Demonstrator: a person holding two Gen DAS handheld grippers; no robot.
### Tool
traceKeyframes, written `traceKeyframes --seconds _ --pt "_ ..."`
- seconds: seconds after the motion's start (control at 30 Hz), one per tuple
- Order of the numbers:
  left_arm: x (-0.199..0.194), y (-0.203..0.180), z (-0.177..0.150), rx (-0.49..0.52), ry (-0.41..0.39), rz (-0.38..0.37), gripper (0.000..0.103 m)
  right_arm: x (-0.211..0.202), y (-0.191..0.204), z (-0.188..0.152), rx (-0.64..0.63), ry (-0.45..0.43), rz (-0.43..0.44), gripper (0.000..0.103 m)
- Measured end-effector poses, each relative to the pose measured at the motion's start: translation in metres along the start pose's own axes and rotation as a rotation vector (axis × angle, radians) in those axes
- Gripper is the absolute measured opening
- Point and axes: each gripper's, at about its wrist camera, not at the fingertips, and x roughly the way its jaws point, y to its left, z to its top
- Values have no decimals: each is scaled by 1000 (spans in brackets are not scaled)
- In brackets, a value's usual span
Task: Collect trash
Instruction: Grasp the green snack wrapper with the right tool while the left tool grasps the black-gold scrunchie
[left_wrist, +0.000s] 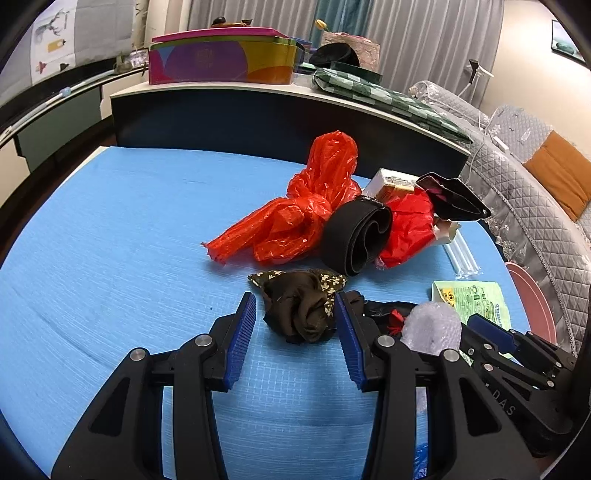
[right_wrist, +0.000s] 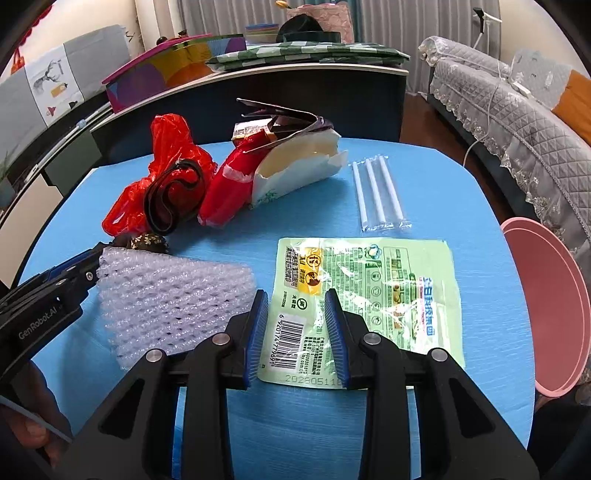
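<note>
Trash lies on a blue table (left_wrist: 129, 229). A brown floral cloth bundle (left_wrist: 299, 310) sits between the tips of my left gripper (left_wrist: 294, 299), which is open, with a gap at its left pad. My right gripper (right_wrist: 296, 293) is open above the near end of a flat green wrapper (right_wrist: 388, 288), with nothing pinched. White bubble wrap (right_wrist: 166, 295) lies between the two grippers. Farther back are a crumpled red plastic bag (left_wrist: 295, 218), a rolled black strap (left_wrist: 354, 236), a torn paper carton (right_wrist: 295, 170) and packed straws (right_wrist: 376, 192).
A pink basin (right_wrist: 550, 306) stands off the table's right edge. Behind the table runs a dark counter (left_wrist: 258, 118) with a colourful box (left_wrist: 221, 59) and green checked cloth (left_wrist: 388, 99). A grey quilted sofa (right_wrist: 517, 110) is at the right. A person's hand (right_wrist: 33, 428) shows at bottom left.
</note>
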Motion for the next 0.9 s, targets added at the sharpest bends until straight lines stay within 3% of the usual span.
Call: traceKeyframes --seconds 0.3,0.53,0.9 --pt "1 0 0 -2 3 -3 44 -1 3 -1 -11 -7 2 33" --pt "2 0 0 -12 21 -2 43 4 -5 -3 8 22 -45 31" --pt "-4 -10 -2 28 26 11 14 -14 -6 -3 -29 -18 -78 5"
